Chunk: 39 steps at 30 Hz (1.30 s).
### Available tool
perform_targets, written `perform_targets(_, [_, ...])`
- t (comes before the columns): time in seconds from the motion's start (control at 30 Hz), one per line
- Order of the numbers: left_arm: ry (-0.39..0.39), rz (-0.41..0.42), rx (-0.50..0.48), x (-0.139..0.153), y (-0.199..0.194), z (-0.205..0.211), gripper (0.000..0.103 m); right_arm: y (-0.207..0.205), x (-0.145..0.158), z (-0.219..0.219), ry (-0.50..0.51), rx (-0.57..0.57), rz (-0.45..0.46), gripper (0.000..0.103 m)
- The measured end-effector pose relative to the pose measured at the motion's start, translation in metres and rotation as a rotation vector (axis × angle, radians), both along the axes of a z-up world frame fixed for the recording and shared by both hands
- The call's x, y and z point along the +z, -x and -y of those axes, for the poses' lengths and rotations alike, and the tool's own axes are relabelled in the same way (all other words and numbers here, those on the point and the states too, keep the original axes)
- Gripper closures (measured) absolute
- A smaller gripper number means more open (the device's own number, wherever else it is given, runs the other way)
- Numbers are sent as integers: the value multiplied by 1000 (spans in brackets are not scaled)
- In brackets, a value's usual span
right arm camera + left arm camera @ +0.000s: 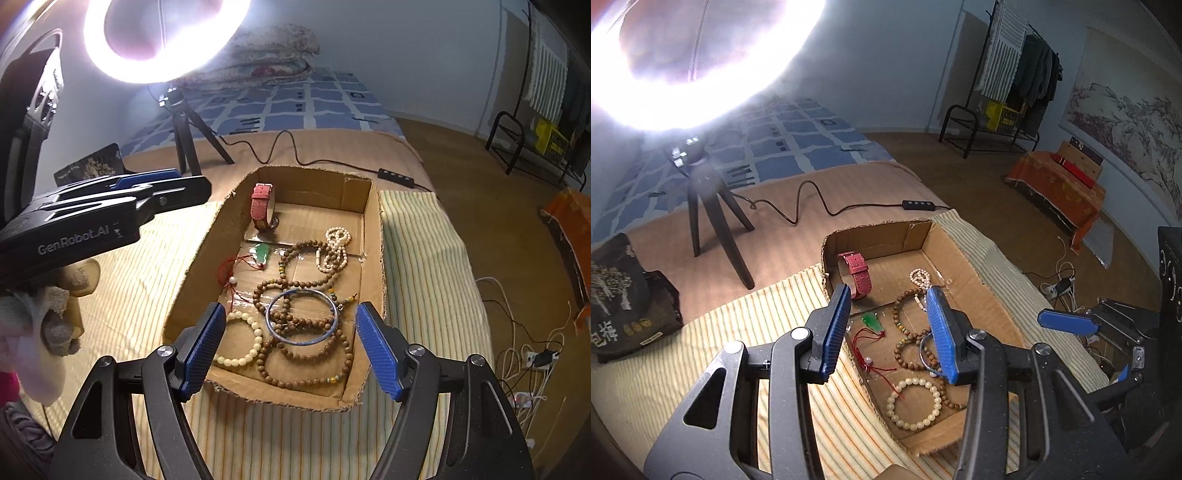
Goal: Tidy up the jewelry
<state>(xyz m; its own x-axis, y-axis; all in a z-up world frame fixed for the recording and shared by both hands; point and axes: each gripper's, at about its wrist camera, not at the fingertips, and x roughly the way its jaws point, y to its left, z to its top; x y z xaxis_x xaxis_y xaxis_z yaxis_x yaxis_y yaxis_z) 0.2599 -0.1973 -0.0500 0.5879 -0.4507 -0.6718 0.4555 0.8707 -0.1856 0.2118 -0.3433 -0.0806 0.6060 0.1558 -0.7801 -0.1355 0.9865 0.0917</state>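
The right gripper (290,345) hangs over the near end of the box (375,236), its blue pads spread wide with nothing between them. The left gripper (888,328) hovers over the box's left wall, jaws likewise apart and empty; its side reads "GenRobot.AI" in the right wrist view.

The box, an open cardboard tray on a striped cloth (417,258), holds all the jewelry. Nearest the box's front wall lie one pale bead bracelet (242,339) and a long strand of brown wooden beads (306,325), looped several times, perhaps more than one strand. One blue bangle (302,317) rests on those beads. Further in are one green pendant (261,253) on red cord and one pearl strand (337,249). At the box's back stands one red watch (263,206), on edge.

Behind the box, a ring light (166,44) on a tripod (188,129) glares, and its cable (280,147) runs to an inline switch (397,177).
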Motion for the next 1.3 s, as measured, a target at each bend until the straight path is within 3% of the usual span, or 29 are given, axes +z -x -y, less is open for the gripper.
perform_targets(0.57, [40,109,28,60,79,-43,59,56,55,-7,60,-59,147,27])
perform_targets(0.7, [50,144,42,69,102,-54,40,68,63,-7,32,-83,181,24])
perform_targets(1.03, [62,151,61,70,143,-72,26,93,74,-22,72,-137,271,23])
perform_targets(1.17, [34,183,62,71,153,-71,23,95,77,-25,84,-128,296,22])
perform_targets(1.3, [-13,244,76,74,162,-71,12,95,81,-27,96,-122,313,22])
